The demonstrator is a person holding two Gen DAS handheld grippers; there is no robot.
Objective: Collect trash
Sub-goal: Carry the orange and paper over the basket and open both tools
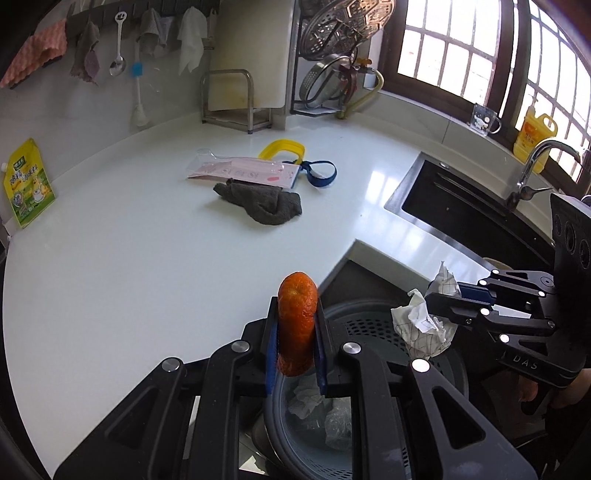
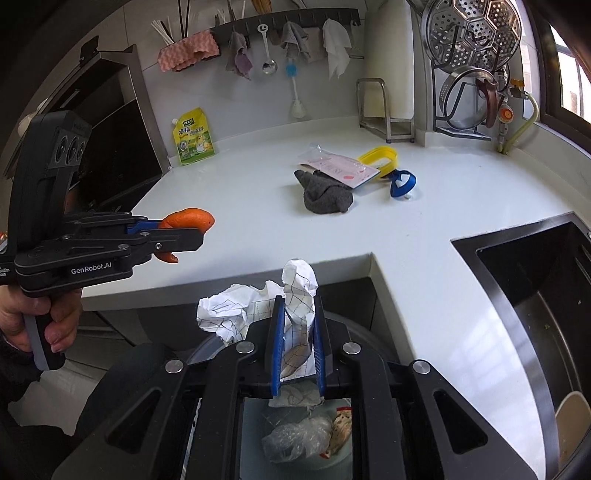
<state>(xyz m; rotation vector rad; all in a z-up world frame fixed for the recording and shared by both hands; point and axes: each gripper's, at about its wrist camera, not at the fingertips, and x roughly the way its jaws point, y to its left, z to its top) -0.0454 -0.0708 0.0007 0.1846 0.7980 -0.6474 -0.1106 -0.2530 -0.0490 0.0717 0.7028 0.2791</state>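
Over the bin [image 1: 373, 314] (already holding wrappers), orange peel [image 1: 297, 325] is clamped in the left gripper [image 1: 295, 354] and crumpled paper [image 2: 295, 291] is pinched by the right gripper [image 2: 297, 350]. The drop-off step is judged to be in hand: both jaws need only be released. Farther back on the counter [image 1: 129, 258], a pink package [image 1: 243, 171] is left uncollected.

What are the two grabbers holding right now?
Left gripper: closed on the orange peel.
Right gripper: closed on the crumpled paper.

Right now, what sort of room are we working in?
Most likely a home kitchen: a sink with a tap set into a white counter, and a steamer rack and ladle hanging by the wall.
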